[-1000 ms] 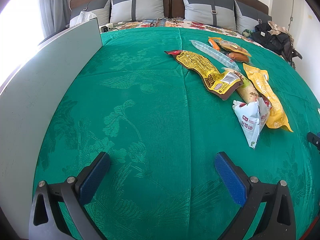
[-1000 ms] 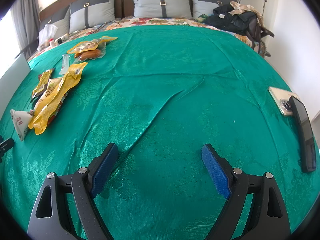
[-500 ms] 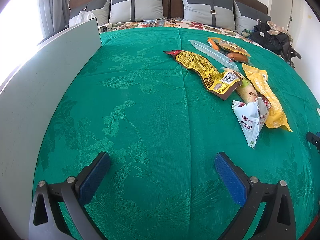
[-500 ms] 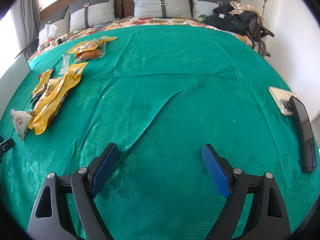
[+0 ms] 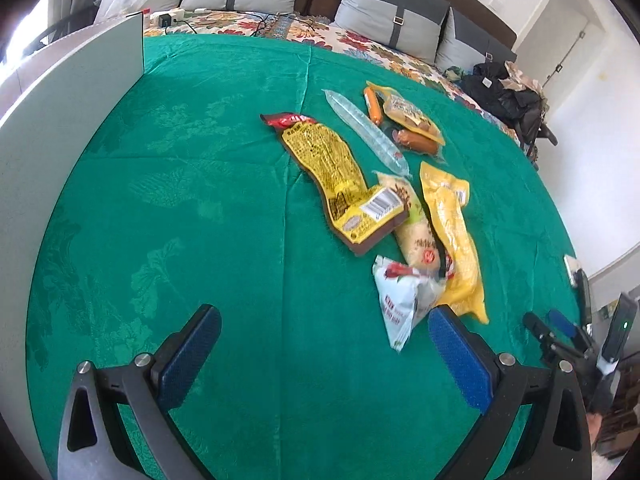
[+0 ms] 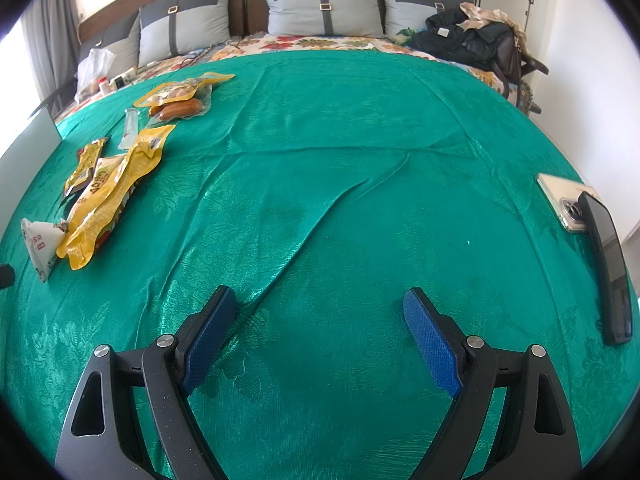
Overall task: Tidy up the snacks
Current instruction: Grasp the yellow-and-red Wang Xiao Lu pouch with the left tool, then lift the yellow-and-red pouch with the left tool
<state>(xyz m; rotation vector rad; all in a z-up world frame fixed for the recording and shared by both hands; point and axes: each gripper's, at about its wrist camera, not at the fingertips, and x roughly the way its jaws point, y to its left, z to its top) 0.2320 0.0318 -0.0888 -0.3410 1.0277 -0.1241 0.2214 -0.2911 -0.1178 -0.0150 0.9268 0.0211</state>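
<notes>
Several snack packs lie in a loose row on the green bedspread [image 5: 200, 200]. In the left wrist view: a yellow and brown pack [image 5: 332, 168], a clear long tube pack [image 5: 366, 132], a sausage pack [image 5: 412, 124], a long yellow pack [image 5: 452, 232], a pale roll pack [image 5: 416, 232], and a white pouch [image 5: 400, 300] nearest my fingers. My left gripper [image 5: 324, 344] is open and empty, just left of the white pouch. My right gripper [image 6: 318, 328] is open and empty over bare cloth; the snacks [image 6: 108, 188] lie far to its left.
A grey board [image 5: 60, 128] stands along the left edge of the bed. Two phones [image 6: 592, 232] lie at the right edge. Pillows [image 6: 320, 8] and dark clothes [image 6: 468, 44] are at the head. My right gripper shows in the left wrist view [image 5: 560, 336].
My left gripper has swung right and tilted, so the snacks sit closer to its right finger. My right gripper has not moved.
</notes>
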